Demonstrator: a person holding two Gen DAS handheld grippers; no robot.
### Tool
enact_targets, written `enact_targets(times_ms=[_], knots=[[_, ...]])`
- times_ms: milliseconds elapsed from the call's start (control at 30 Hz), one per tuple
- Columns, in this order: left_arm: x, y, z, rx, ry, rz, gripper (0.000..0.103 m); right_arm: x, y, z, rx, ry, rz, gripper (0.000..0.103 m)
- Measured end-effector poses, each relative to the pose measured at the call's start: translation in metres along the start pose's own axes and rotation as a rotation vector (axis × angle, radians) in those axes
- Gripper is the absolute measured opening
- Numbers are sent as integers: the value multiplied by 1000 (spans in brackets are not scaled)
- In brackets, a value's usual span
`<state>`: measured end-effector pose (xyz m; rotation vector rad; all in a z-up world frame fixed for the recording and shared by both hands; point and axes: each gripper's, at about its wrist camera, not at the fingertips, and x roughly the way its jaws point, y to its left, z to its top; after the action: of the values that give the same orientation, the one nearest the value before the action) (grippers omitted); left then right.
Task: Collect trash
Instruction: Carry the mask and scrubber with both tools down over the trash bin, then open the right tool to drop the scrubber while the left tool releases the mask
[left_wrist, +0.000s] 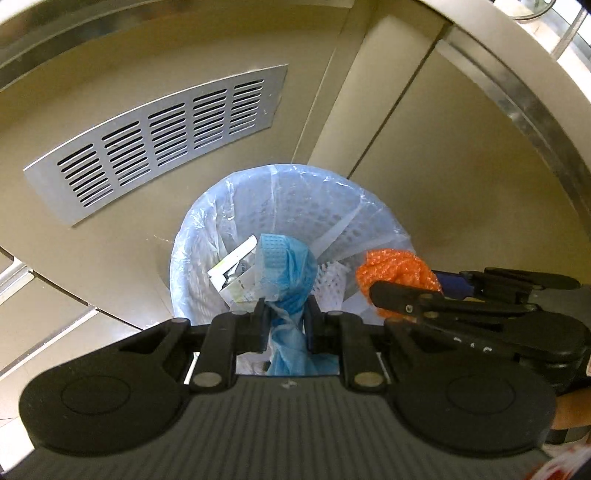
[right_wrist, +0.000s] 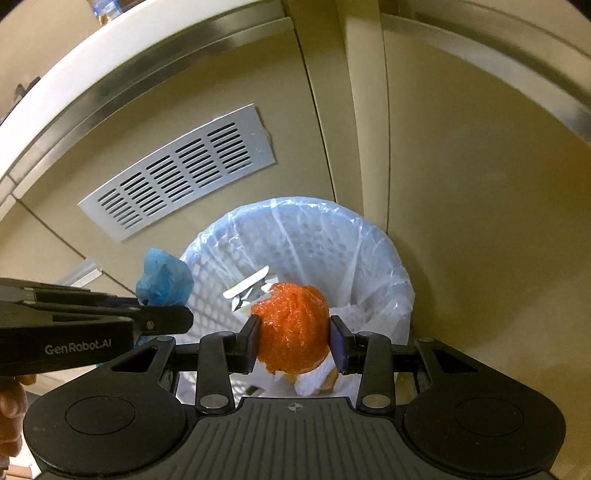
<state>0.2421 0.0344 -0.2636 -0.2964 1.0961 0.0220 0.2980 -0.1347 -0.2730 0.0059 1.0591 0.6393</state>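
The left gripper (left_wrist: 287, 323) squeezes a crumpled blue mask (left_wrist: 290, 280), and the right gripper (right_wrist: 295, 343) squeezes an orange mesh ball (right_wrist: 291, 325). Both hang over the white bin (right_wrist: 369, 266) with a clear bag. Behind it is a gray vent (left_wrist: 162, 144).

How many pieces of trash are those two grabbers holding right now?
2. A blue mask is pinched in the left hand-held gripper, and an orange wad in the right hand-held gripper, both above the lined bin. More trash lies inside it.
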Motion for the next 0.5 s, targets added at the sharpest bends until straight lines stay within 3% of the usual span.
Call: enact_targets(times_ms=[167, 333, 500], knots=[[10, 2, 3, 2, 4, 6, 16, 9, 2, 4, 21, -21, 11, 40], [13, 5, 5, 1, 3, 8, 16, 11, 2, 6, 64, -68, 0, 56], [13, 7, 6, -4, 9, 6, 17, 8, -1, 9, 74, -89, 9, 59]])
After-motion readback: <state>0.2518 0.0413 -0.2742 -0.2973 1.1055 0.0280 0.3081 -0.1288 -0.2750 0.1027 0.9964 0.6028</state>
